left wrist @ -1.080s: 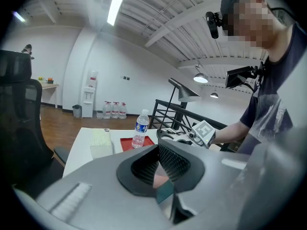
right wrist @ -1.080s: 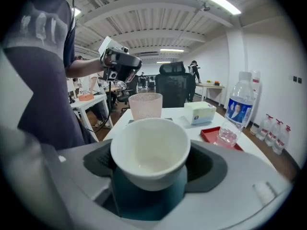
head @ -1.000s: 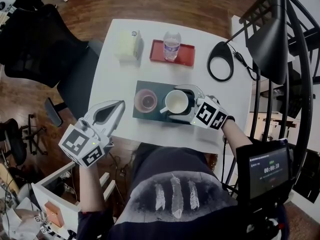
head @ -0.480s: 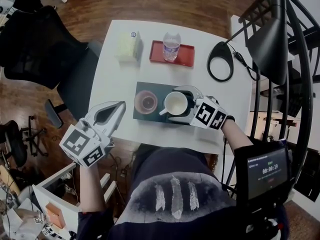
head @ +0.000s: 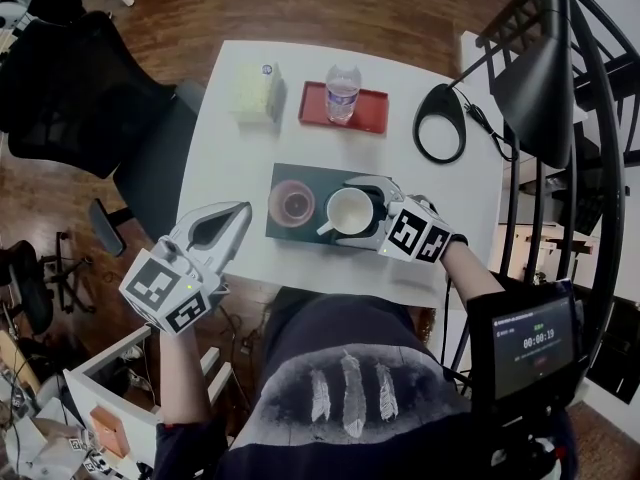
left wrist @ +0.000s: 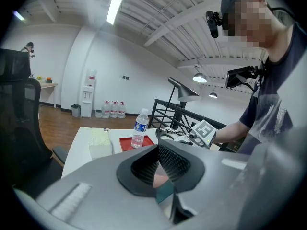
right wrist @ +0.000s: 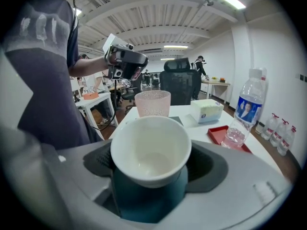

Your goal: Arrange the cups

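Note:
A dark teal tray [head: 286,231] lies mid-table. On its left half stands a pink cup [head: 291,202], seen beyond the white cup in the right gripper view [right wrist: 152,103]. A white handled cup [head: 347,211] sits on the tray's right half, and my right gripper [head: 352,208] is shut on it, one jaw on each side of the bowl [right wrist: 151,147]. My left gripper [head: 238,211] is shut and empty, at the table's front left edge, apart from the tray. In its own view the left gripper [left wrist: 160,171] shows meshed pads.
A water bottle [head: 343,90] stands on a red tray [head: 372,114] at the back. A pale yellow box [head: 255,93] lies left of it. A black lamp base [head: 441,120] sits back right. An office chair [head: 80,88] stands left of the table and a black railing [head: 590,118] right.
My right gripper and the white cup have edged slightly left, toward the pink cup. The left gripper has stayed put.

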Available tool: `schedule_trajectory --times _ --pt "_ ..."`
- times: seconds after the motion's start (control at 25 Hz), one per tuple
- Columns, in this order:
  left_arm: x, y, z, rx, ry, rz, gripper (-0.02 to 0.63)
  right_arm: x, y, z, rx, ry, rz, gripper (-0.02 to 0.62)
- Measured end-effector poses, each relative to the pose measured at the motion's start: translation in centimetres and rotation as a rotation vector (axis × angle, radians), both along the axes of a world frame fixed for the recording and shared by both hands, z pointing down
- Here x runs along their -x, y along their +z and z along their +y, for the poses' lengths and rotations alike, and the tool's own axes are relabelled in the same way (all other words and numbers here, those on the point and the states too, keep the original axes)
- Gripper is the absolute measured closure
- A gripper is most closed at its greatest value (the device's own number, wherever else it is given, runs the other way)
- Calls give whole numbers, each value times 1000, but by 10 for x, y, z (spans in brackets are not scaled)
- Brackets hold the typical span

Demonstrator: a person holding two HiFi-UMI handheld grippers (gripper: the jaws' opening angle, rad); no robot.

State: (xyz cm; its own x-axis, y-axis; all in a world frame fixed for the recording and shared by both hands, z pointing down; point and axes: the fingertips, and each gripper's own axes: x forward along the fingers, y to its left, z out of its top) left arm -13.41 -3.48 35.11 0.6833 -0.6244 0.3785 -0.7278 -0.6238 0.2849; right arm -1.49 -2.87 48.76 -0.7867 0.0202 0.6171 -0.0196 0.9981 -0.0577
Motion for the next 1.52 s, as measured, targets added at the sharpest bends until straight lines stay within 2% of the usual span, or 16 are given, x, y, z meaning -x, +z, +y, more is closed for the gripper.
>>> schedule_trajectory --times 0.28,0.48,0.6,0.76,0.8,0.88,0.96,1.08,1.2,1.28,1.4,1.52 --pt "4 0 2 2 -13 -4 591 -1 -2 0 1 17 -2 179" --pt "6 1 3 -1 -12 -5 591 -13 -24 -5 -22 89 -26 155" --pt "6 -1 7 -6 -7 -7 591 -29 -40 2 55 187 -74 155" --pt "9 -1 11 -9 -2 -1 591 -52 -55 8 173 371 -153 159" --pt "9 0 9 -8 -1 2 591 -58 -51 6 198 417 -150 172" --pt "8 3 6 -7 4 8 591 -69 -41 2 219 494 -120 321" --pt "7 2 6 -9 12 11 591 -72 -34 2 200 528 -79 382" --pt "4 0 5 -15 26 13 591 -67 -36 1 197 560 -67 388" --pt "3 1 5 -16 31 15 591 -68 -39 -10 302 700 -101 388" --pt "4 2 5 -14 31 15 591 -69 -34 -15 365 759 -70 432" --pt "4 3 5 -14 31 16 591 -66 -30 -18 402 763 -3 434" --pt "3 4 4 -13 35 19 591 -62 -29 -18 395 723 66 436"
